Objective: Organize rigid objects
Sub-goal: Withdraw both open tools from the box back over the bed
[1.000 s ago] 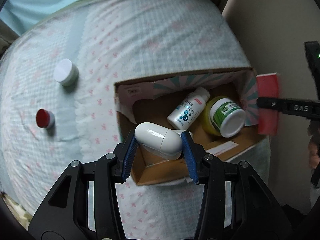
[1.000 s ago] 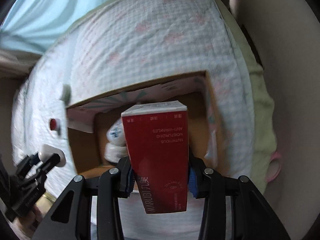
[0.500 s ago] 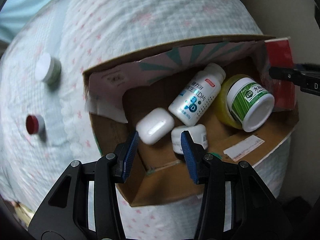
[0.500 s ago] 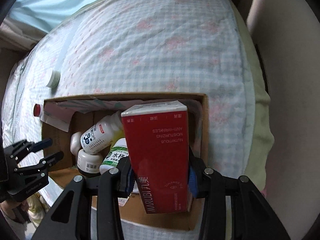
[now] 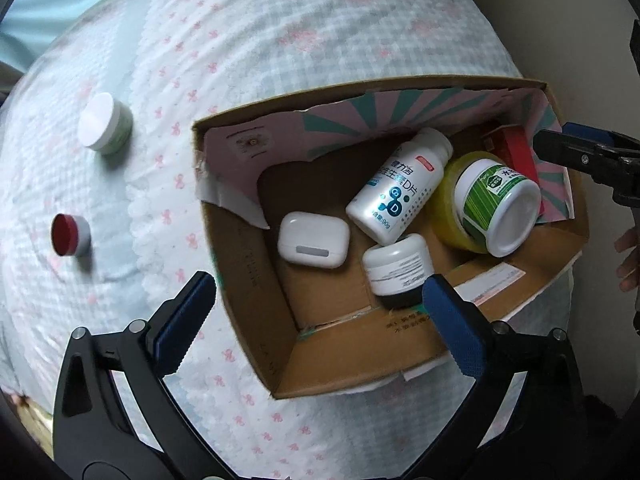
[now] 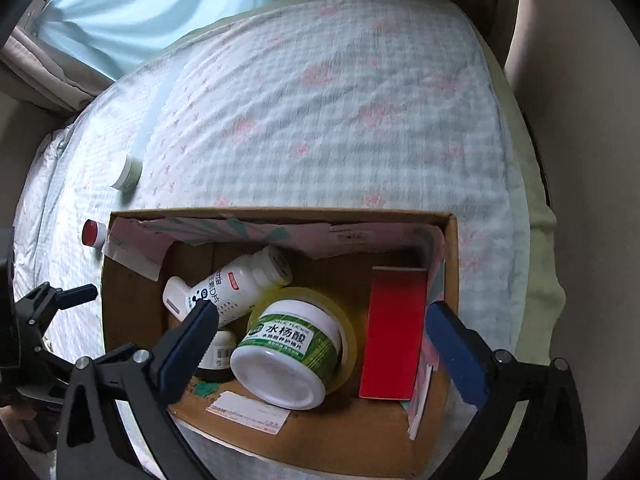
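Observation:
An open cardboard box [image 5: 256, 316] [image 6: 132, 304] sits on the bed. Inside lie a white earbud case [image 5: 313, 239], a white vitamin bottle [image 5: 398, 186] [image 6: 236, 282], a small white-and-black jar [image 5: 398, 270], a green-labelled tub [image 5: 498, 208] [image 6: 288, 354] on a yellow tape roll [image 5: 450, 216], and a red carton [image 6: 394, 328] [image 5: 516, 152] at the right wall. My left gripper [image 5: 320, 328] is open and empty above the box's near edge. My right gripper [image 6: 320, 348] is open and empty above the box.
On the quilt left of the box stand a white-lidded green jar [image 5: 105, 123] [image 6: 127, 172] and a small red-capped jar [image 5: 70, 235] [image 6: 94, 233]. A wall lies right of the bed. A light blue curtain [image 6: 152, 8] hangs at the far side.
My left gripper let go of the white earbud case, which now lies in the box, and opened wide. My right gripper let go of the red carton, which now stands in the box.

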Demonstrator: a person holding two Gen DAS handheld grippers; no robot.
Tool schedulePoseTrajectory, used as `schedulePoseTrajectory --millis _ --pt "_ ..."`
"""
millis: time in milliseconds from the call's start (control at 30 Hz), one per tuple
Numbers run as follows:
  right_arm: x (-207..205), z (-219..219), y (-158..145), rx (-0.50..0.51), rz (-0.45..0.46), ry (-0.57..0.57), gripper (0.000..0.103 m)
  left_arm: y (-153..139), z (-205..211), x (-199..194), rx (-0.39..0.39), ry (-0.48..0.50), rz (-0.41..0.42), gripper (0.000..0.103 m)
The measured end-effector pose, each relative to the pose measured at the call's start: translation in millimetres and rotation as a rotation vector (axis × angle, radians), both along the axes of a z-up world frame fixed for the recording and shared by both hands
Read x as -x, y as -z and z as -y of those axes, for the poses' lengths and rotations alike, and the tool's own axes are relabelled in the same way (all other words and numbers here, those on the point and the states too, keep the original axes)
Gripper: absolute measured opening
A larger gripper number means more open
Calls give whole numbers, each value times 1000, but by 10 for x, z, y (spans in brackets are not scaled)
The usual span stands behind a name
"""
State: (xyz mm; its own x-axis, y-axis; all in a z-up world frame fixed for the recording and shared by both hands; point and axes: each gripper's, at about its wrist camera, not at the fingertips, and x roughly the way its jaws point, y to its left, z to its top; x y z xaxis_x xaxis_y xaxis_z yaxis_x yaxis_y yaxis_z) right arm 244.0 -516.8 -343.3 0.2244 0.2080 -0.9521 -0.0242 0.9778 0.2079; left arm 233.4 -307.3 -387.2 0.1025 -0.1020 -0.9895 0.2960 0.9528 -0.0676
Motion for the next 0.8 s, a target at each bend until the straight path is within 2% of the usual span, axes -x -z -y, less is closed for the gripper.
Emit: schedulePoseTrajectory --millis 267,567,800 --pt "138 -97 -151 17 30 -4 103 -345 -67 84 -5 9 57 103" --pt "337 -245 -541 58 86 -12 103 -741 -300 311 23 -15 124 103" --pt "550 -556 -853 59 129 -59 103 -1075 -652 549 30 -52 182 103"
